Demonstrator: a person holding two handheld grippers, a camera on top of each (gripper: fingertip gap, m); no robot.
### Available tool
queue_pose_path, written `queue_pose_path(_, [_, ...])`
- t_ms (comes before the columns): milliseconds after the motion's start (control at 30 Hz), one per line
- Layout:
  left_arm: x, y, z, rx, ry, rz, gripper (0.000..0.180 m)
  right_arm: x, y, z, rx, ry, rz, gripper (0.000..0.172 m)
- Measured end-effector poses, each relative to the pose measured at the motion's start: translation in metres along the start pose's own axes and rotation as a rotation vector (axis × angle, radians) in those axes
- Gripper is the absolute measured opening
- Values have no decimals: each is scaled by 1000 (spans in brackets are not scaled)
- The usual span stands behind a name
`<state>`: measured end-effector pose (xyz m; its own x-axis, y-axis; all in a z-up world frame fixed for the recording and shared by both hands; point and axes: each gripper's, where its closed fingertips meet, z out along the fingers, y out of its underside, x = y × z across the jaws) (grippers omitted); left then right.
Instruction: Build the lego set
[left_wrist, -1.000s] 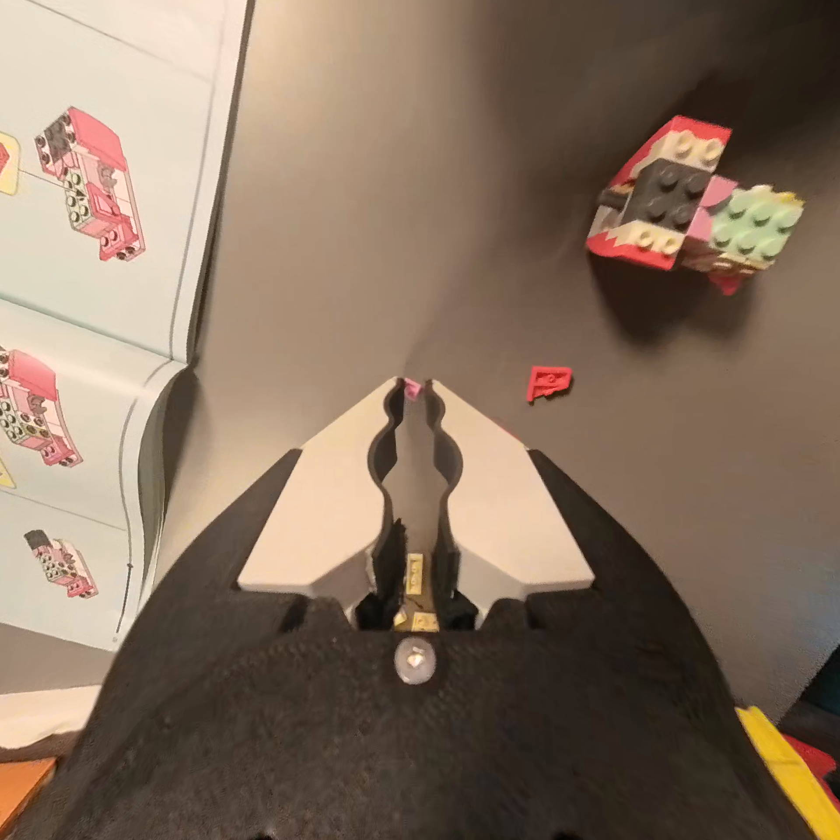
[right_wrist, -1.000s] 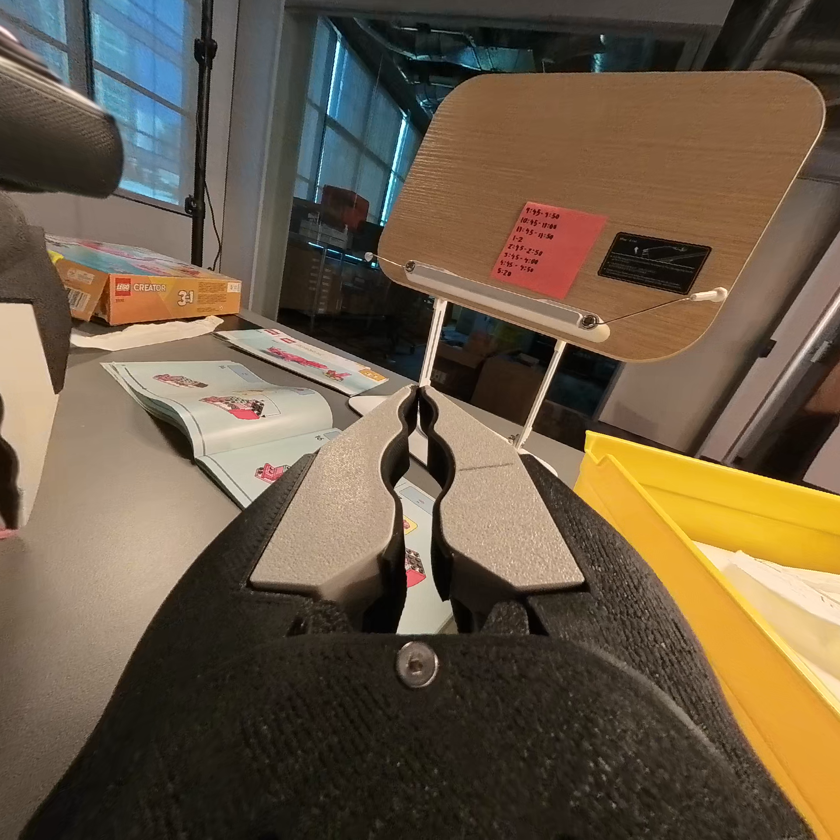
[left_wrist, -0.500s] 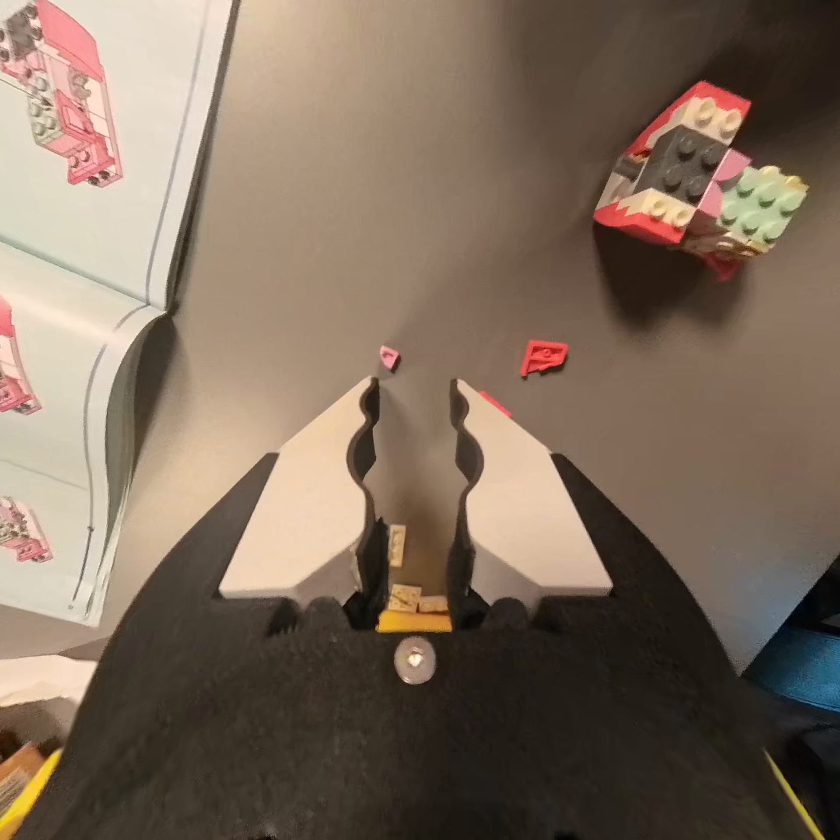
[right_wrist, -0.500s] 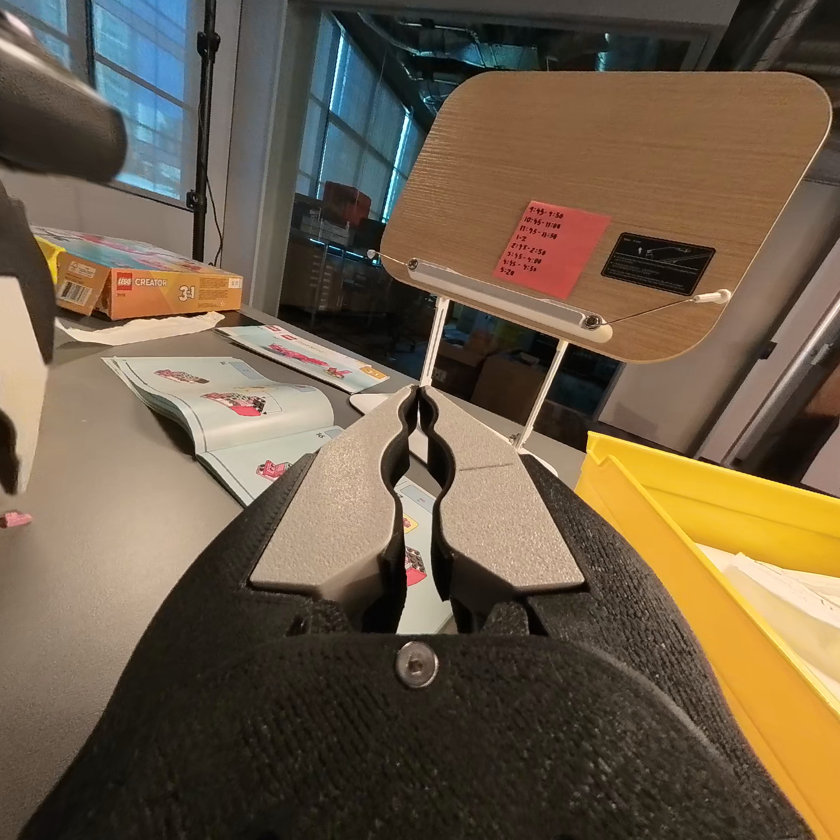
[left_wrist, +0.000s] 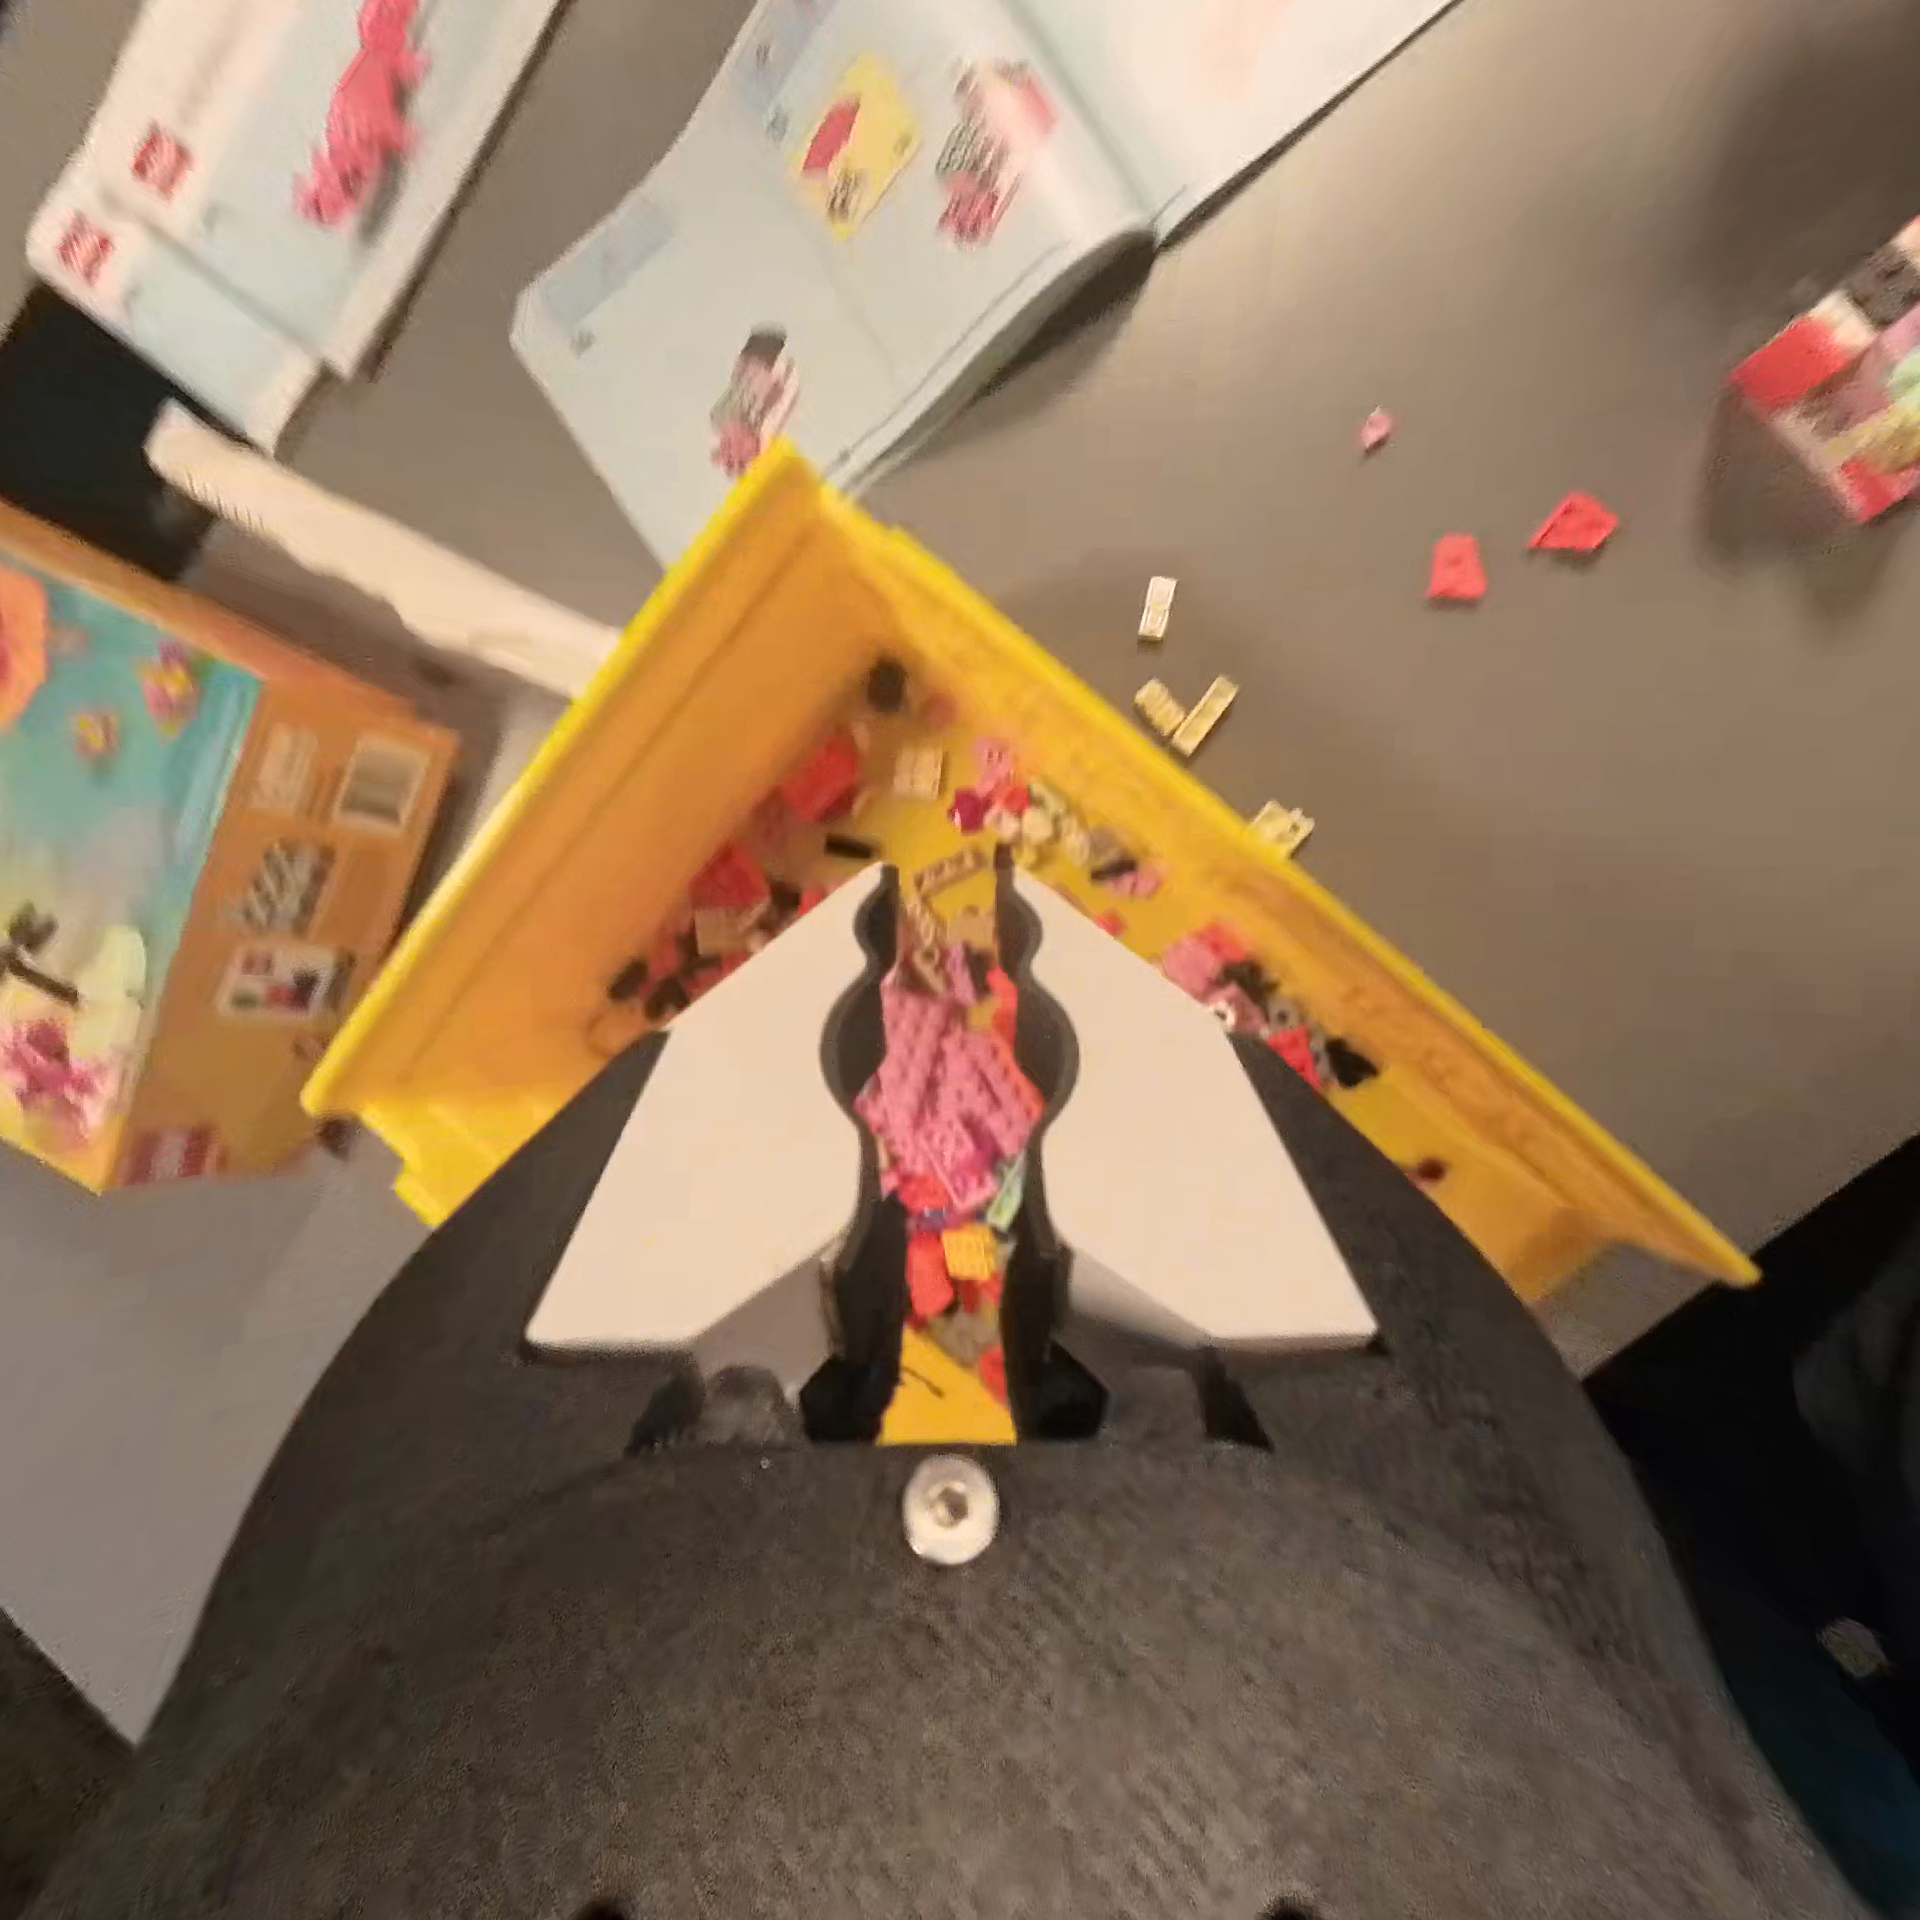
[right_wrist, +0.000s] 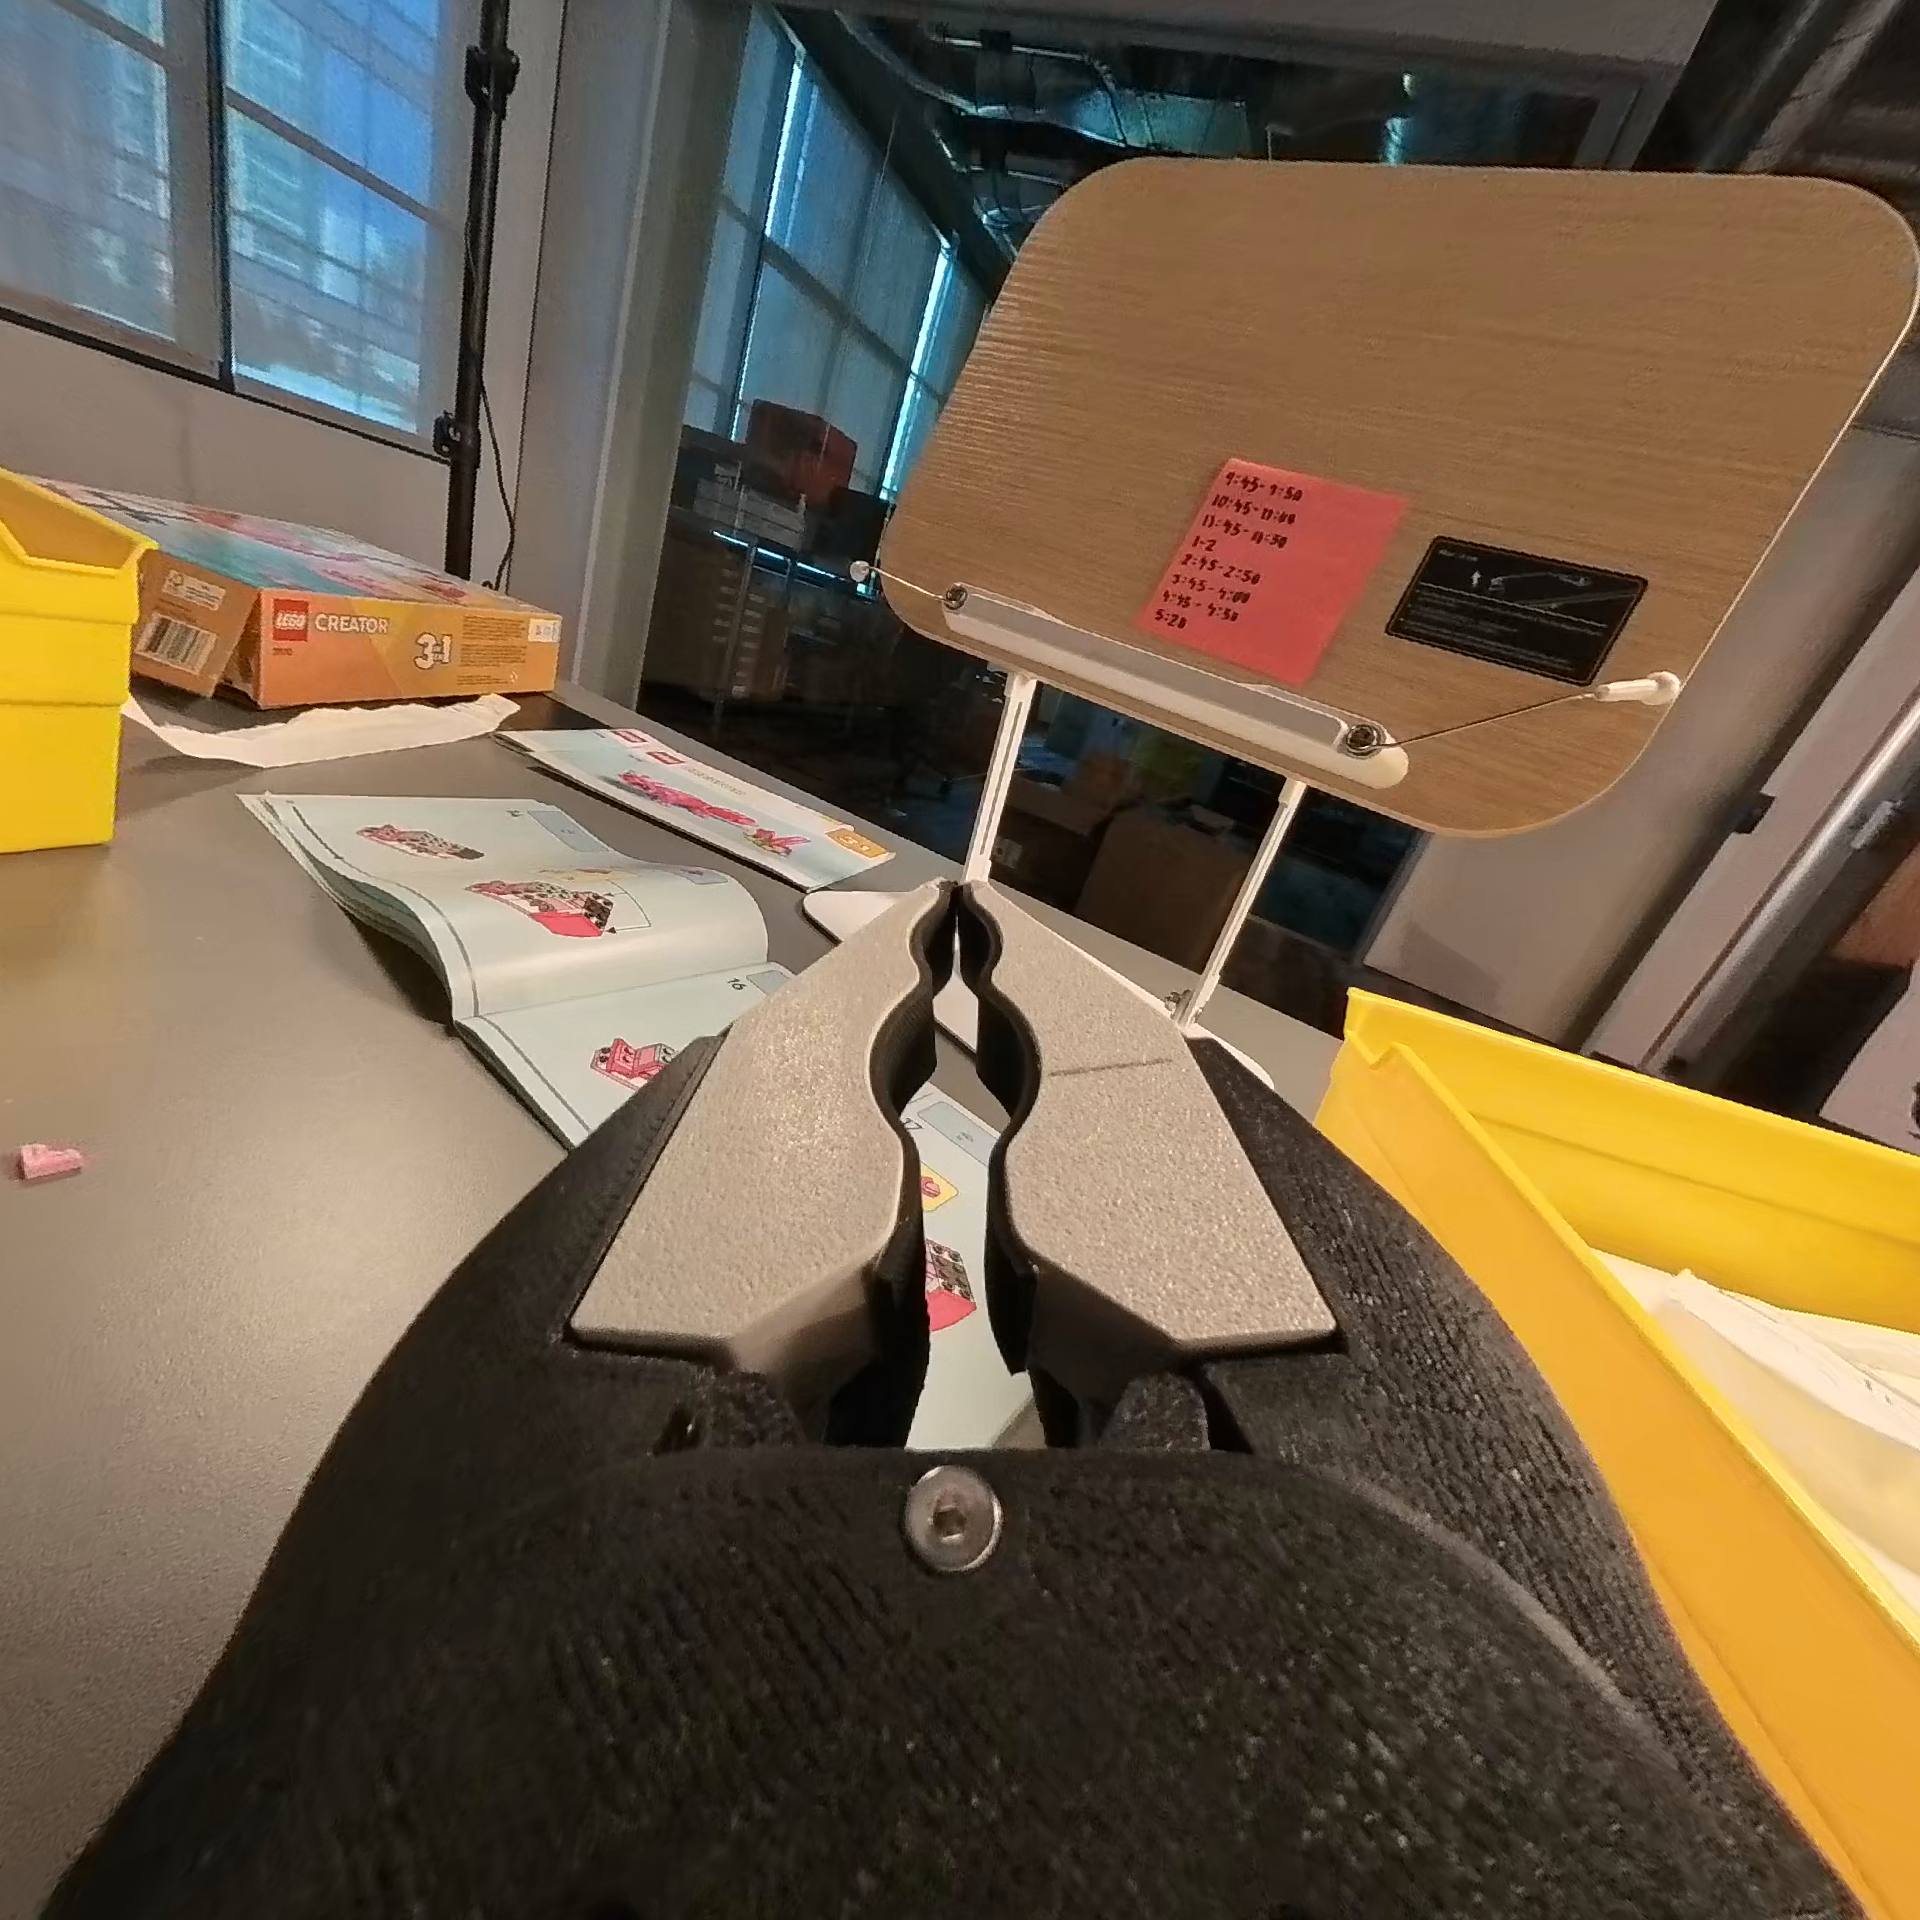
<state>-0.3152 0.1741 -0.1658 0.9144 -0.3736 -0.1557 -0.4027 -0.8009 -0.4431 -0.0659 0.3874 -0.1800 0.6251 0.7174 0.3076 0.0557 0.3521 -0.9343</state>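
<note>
**Left jaws spread over the brick bin, right ones pressed together on nothing**

Your left gripper (left_wrist: 943, 883) hangs over the yellow bin (left_wrist: 727, 665) of loose bricks (left_wrist: 940, 1091), fingers apart w/ nothing pinched; the view is blurred. Risk, as I judge it: drop into that pile and you'd likely nip several pcs at once or scatter them over the bin's rim. Just outside the bin's far wall lie tan plates (left_wrist: 1184, 712); beyond them red wedges (left_wrist: 1455, 566), a small pink piece (left_wrist: 1377, 428) and the half-built model (left_wrist: 1839, 416), all easy to knock.

Your right gripper (right_wrist: 954, 896) has its tips closed, bare, near the open instruction booklet (right_wrist: 540, 914).

Writing: the orange set box (right_wrist: 343, 623), a red note (right_wrist: 1273, 566) and a black label (right_wrist: 1515, 608) on the wooden book stand (right_wrist: 1403, 416) carry text; I won't repeat it.
</note>
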Motion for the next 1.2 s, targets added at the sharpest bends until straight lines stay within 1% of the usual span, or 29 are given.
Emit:
queue_pose_path(100, [-5,36,4,-50,27,-67,17,1,1,0,-6,6,-8,0])
queue_pose_path(167, [-9,53,10,-70,39,-95,17,1,2,1,-10,13,-13,0])
queue_pose_path(300, [-16,66,27,-67,54,-132,17,0,3,2,-25,23,-46,0])
queue_pose_path(400, [-23,67,42,-73,63,-149,17,-3,6,3,-48,27,-94,0])
queue_pose_path(533, [-36,57,63,-76,54,-180,18,-7,10,6,-78,25,-149,0])
queue_pose_path(667, [-55,48,88,-119,4,-188,17,-9,13,7,-99,27,-181,0])
queue_pose_path(833, [-61,42,113,-170,26,-196,17,-9,14,7,-107,31,-192,0])
queue_pose_path(933, [-65,41,121,-190,29,-209,17,-9,14,7,-105,32,-189,0])
queue_pose_path(1033, [-65,42,125,-202,59,-239,12,-9,14,7,-103,31,-186,0])
queue_pose_path(1200, [-69,47,126,-222,51,-260,10,-9,13,7,-95,29,-174,0])
